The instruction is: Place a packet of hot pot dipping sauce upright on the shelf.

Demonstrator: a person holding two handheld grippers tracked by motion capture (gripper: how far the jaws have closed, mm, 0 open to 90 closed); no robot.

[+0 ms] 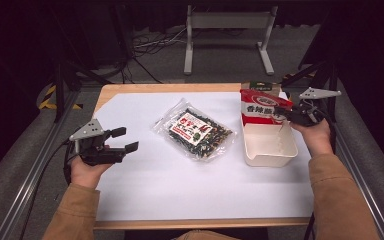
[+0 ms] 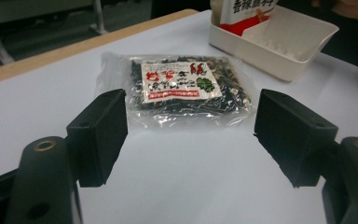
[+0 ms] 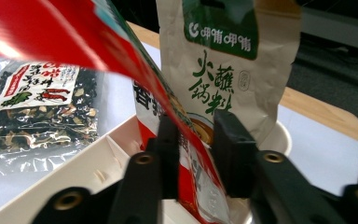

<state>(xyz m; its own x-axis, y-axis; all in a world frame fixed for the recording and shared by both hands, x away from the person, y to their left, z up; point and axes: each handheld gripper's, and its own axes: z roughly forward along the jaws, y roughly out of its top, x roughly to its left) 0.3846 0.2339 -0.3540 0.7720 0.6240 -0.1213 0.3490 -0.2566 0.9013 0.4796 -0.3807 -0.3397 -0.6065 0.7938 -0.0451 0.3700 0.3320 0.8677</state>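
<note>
Inside the white tray (image 1: pixel 270 150) stands a red packet (image 1: pixel 260 111), between the right hand-held gripper's (image 1: pixel 281 113) part-open jaws.

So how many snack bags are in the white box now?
Two stand in the white box: the brown bag and the red bag. The right claw has the red bag between its jaws. The clear bag waits on the table; the left claw is open.

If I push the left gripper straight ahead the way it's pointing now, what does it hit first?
Most likely the clear bag of dried greens. It lies flat on the white sheet straight ahead, centred between the open jaws of the left gripper, with bare sheet before it. The white bin sits farther off to the right.
</note>
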